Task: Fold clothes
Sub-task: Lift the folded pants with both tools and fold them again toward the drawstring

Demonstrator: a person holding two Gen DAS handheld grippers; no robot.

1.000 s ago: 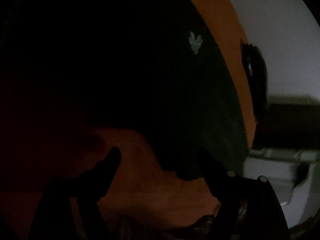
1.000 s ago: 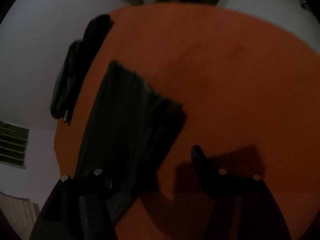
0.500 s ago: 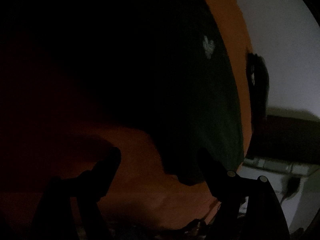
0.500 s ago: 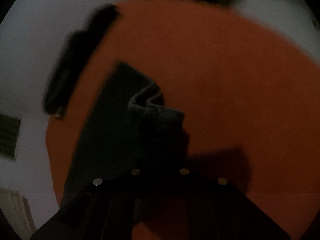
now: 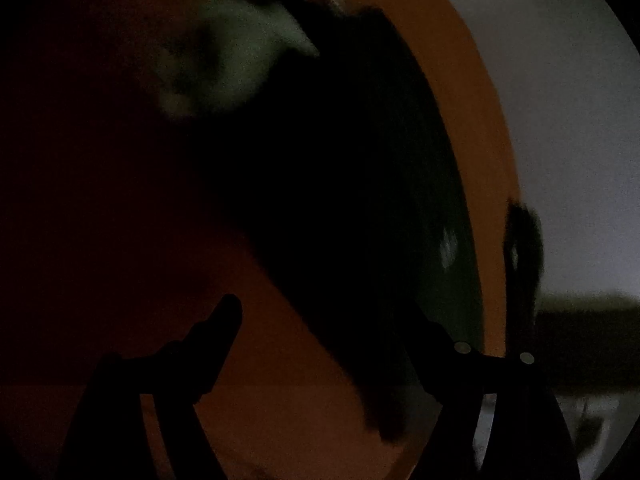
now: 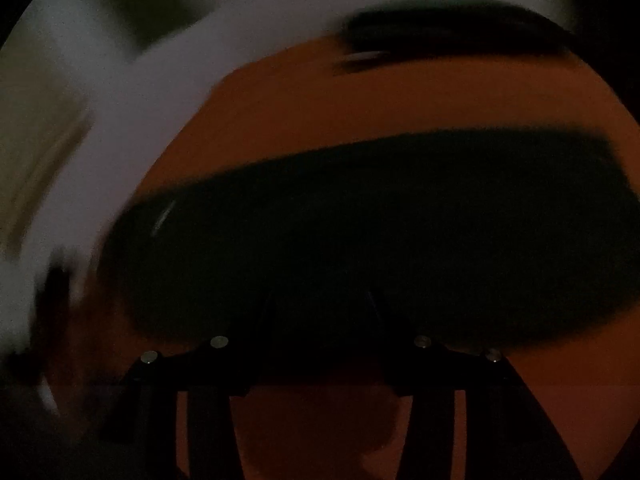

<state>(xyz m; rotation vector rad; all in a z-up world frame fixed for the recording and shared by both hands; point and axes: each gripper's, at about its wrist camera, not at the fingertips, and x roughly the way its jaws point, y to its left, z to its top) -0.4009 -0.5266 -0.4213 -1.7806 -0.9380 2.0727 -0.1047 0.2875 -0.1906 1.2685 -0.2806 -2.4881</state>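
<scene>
Pretty dark, so details thin. Your left claw (image 5: 324, 320): fingers spread wide, nothing between them. Dark garment (image 5: 360, 200) lies on orange table (image 5: 472, 128), just ahead of claw, its edge trailing down beside right finger (image 5: 436, 336). Your right claw (image 6: 318, 344): fingers lost against garment (image 6: 360, 240), can't tell if you're gripping. Second dark item (image 6: 448, 28) at table's far edge.

Your orange table (image 6: 304, 108) carries the dark garment (image 6: 380, 232) mid-surface; beyond it, a second dark piece (image 6: 448, 28) drapes the far edge.
</scene>
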